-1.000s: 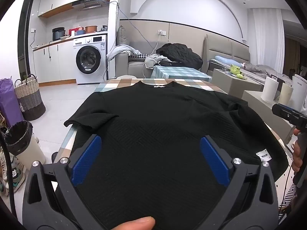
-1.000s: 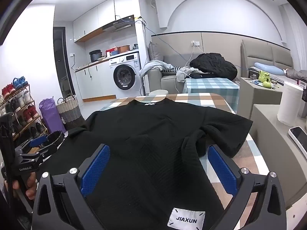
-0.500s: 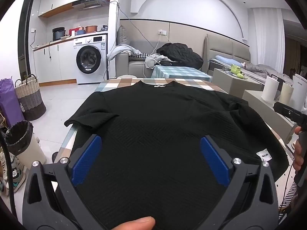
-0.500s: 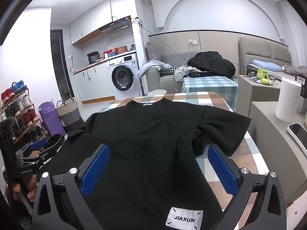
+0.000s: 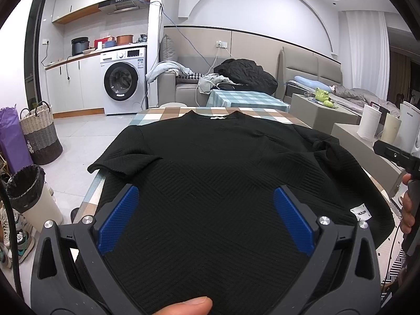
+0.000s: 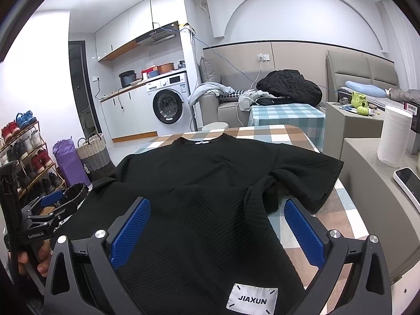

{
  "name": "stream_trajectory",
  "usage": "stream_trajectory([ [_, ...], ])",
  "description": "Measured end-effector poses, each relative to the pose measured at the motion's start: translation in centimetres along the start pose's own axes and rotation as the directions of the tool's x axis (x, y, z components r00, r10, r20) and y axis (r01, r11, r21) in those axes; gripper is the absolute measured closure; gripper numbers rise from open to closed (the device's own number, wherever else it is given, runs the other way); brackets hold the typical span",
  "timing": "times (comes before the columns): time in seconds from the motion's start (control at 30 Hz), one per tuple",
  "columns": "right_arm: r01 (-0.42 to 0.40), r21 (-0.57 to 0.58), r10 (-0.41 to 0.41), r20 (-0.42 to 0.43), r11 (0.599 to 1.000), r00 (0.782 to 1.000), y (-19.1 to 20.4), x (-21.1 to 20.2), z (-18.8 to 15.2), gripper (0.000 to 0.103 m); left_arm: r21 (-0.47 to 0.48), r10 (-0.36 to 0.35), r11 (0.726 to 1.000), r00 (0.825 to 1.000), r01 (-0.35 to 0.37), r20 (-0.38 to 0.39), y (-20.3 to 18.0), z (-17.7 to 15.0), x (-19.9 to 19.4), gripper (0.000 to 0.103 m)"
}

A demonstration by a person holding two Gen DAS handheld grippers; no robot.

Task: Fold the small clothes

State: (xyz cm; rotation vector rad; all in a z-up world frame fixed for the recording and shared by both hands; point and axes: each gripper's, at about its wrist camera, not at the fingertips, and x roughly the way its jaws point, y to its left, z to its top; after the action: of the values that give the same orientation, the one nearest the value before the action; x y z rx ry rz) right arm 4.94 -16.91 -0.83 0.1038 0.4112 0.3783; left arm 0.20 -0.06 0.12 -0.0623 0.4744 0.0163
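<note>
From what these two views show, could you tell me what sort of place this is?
Most likely a small open-plan apartment: a washing machine under a kitchen counter, a sofa piled with clothes, and a shoe rack by the wall.

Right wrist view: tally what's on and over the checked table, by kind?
Black textured short-sleeved shirt: 1
White JIAXUN label patch on its hem: 1
Black grippers with blue-padded jaws, both open: 2, the right gripper and the left gripper
Total: 4
</note>
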Motion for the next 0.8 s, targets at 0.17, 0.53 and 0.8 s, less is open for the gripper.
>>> stream_trajectory([
  [0.17, 0.0, 0.0, 0.0, -0.004, 1.0, 1.0, 0.0, 0.07, -0.04, 0.0, 0.0, 0.0, 1.0, 1.0, 0.0, 0.0, 0.01, 0.0, -0.01, 0.001],
  [0.53, 0.003, -0.016, -0.003, -0.021, 1.0, 1.0, 0.61, 0.35, -0.31, 0.0, -0.001, 0.001, 1.0, 1.0, -0.001, 0.0, -0.19, 0.03, 0.07, 0.001],
  [0.8, 0.002, -0.019, -0.003, -0.024, 1.0, 1.0, 0.56, 0.48, -0.34, 0.0, 0.0, -0.018, 1.0, 1.0, 0.018, 0.0, -0.57, 0.09, -0.29, 0.001],
])
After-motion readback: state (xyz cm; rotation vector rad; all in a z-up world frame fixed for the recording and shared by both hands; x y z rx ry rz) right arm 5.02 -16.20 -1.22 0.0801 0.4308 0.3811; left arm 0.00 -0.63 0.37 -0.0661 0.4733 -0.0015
